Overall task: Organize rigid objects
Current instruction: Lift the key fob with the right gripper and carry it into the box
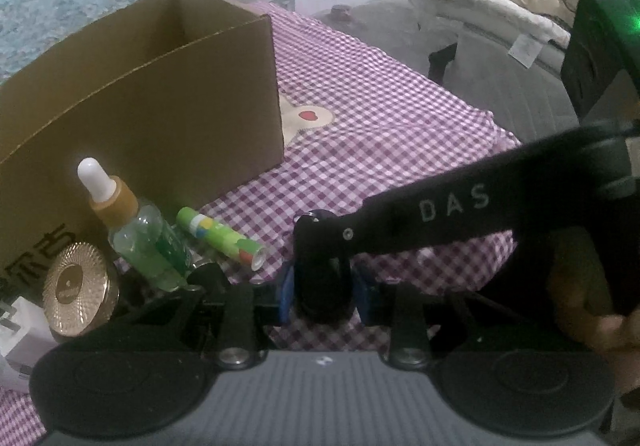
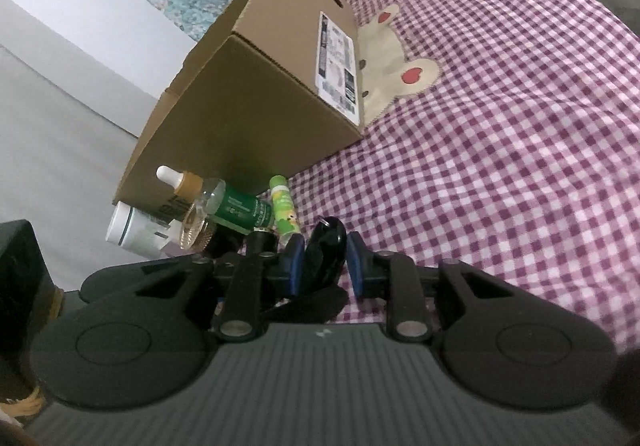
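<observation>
Two hand-held grippers are closing in on one glossy black oval object (image 1: pixel 324 278), which is lying on the purple checked cloth (image 1: pixel 380 126) at 6 o'clock in both wrist views. We are holding our left hand-held gripper (image 1: pixel 324 286) narrow, its blue pads pressing the object's sides. We are keeping our right hand-held gripper (image 2: pixel 322 262) narrow too; the same object (image 2: pixel 326 250) is sitting between its pads, though we cannot tell whether they are touching it.

Items we are listing beside it, toward 9 o'clock in the left view:
- green stick tube (image 1: pixel 222 238), lying on its side
- dropper bottle (image 1: pixel 140 234) with white bulb, tilted
- gold ribbed lid (image 1: pixel 78 290)
- white tube (image 2: pixel 132 232), showing in the right view only

One open cardboard box (image 1: pixel 152 94) is standing behind them at 11 o'clock.
</observation>
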